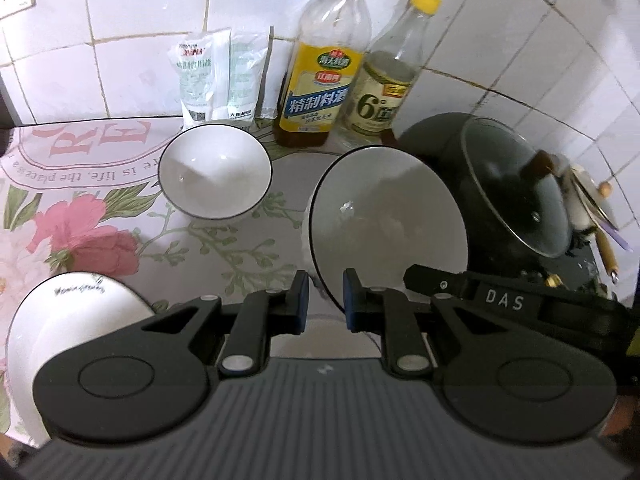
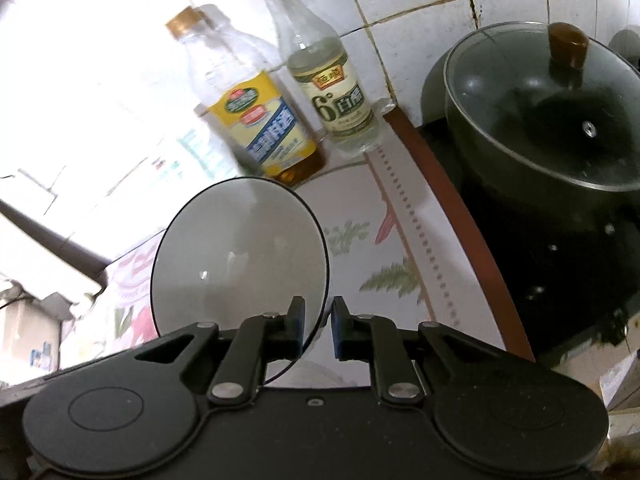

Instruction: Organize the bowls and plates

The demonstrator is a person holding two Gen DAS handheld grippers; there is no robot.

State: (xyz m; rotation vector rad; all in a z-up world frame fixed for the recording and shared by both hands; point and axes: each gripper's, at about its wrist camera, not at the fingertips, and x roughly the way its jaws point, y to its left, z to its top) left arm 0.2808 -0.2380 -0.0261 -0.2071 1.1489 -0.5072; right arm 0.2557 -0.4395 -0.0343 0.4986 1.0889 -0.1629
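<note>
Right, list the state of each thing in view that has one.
Black-rimmed white ceramic bowl: empty, tilted, held.
Left gripper: shut on it.
Right gripper: shut on it.
Second black-rimmed white bowl: upright, empty.
Black pot: glass lid on.
Gold-capped clear bottle: capped, upright.
Yellow-capped clear bottle: capped, upright.

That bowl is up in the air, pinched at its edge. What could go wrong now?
The bowl hangs tilted, pinched only at its rim by the left gripper and right gripper, so it could slip and drop. The yellow-label bottle and the lidded pot stand close behind it, and a careless swing might knock them.
</note>
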